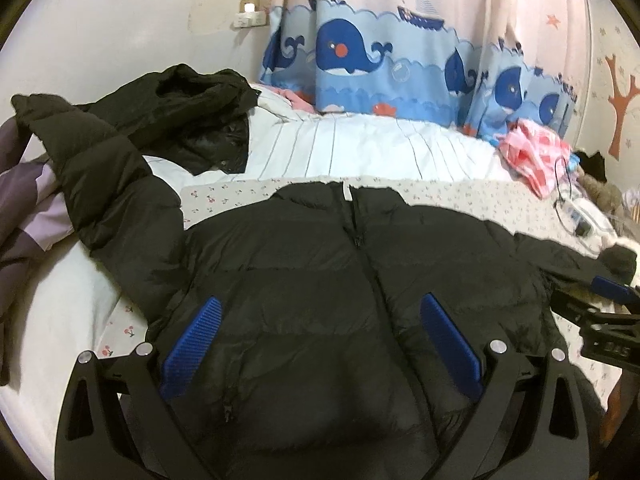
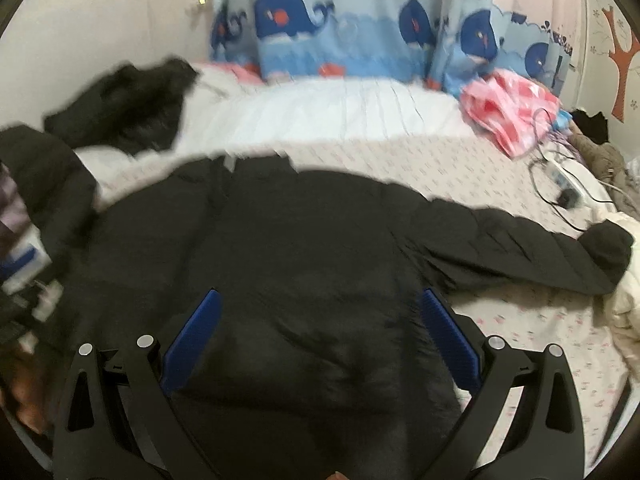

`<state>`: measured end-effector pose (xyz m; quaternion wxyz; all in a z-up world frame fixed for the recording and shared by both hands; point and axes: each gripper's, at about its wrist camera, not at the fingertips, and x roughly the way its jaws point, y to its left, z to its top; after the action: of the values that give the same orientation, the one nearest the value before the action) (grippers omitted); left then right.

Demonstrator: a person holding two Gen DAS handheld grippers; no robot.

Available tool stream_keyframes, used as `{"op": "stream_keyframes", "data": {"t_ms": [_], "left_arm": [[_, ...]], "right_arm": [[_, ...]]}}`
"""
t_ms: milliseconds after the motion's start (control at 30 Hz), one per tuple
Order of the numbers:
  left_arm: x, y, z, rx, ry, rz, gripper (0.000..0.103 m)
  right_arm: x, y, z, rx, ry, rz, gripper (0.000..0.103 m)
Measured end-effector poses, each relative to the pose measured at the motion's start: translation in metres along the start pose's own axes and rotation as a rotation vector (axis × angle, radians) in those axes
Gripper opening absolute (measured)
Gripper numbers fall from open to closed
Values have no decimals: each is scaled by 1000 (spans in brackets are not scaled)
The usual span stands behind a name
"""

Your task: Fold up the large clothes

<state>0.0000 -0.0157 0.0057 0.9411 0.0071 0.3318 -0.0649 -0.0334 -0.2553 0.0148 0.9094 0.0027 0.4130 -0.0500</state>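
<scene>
A black puffer jacket (image 1: 312, 280) lies spread flat, front up, on the bed (image 1: 360, 148), its zipper (image 1: 362, 248) running down the middle and closed as far as can be seen. Its collar points toward the whale-print curtain (image 1: 360, 52). One sleeve (image 2: 532, 252) stretches out to the right across the flowered sheet (image 2: 540, 332); the other sleeve (image 1: 100, 184) runs up to the left, over a purple patterned cloth (image 1: 28, 208).

The left gripper (image 1: 320, 344) hangs over the jacket's lower front with its jaws spread wide, blue pads (image 1: 192, 344) apart and nothing between them. The right gripper (image 2: 320, 340) hovers over the jacket's right half, jaws likewise released and empty; its view is blurred.

Behind the jacket a second dark garment (image 1: 192, 116) sits crumpled on the white striped quilt (image 1: 360, 144). A pink bundle (image 1: 532, 152) lies at the far right of the bed, with a power strip and cables (image 2: 564, 184) just beside it. No containers can be made out
</scene>
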Motion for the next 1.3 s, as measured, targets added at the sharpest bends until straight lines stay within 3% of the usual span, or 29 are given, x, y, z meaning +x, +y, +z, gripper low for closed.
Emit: {"op": "stream_keyframes", "data": {"t_ms": [167, 333, 433, 567, 667, 767, 867, 900, 933, 1000, 1200, 1300], "left_arm": [[5, -5, -2, 18, 26, 2, 96], [15, -14, -8, 41, 54, 8, 96], [22, -19, -11, 50, 72, 8, 96], [31, -24, -13, 53, 96, 1, 96], [36, -27, -14, 58, 109, -2, 96], [39, -31, -16, 78, 117, 2, 96], [41, -32, -17, 85, 120, 11, 96], [41, -31, -17, 82, 119, 12, 96], [41, -31, -17, 79, 118, 12, 96], [37, -29, -15, 72, 108, 5, 96], [13, -25, -7, 47, 14, -73, 96], [-1, -25, -5, 43, -49, -107, 96]], "right_arm": [[10, -84, -37, 33, 15, -150, 96], [16, -240, -62, 487, 29, -67, 96], [24, -320, -71, 722, 28, -73, 96], [48, -361, -72, 863, 26, -56, 96], [73, -379, -68, 929, -3, -101, 96], [99, -403, -71, 1013, -53, -185, 96], [110, -422, -78, 1100, -146, -166, 95], [108, -425, -81, 1119, -180, -142, 82], [108, -432, -82, 1143, -207, -81, 50], [105, -437, -81, 1153, -230, -4, 14], [40, -420, -60, 936, -429, 85, 7], [25, -407, -62, 872, -462, 71, 7]]}}
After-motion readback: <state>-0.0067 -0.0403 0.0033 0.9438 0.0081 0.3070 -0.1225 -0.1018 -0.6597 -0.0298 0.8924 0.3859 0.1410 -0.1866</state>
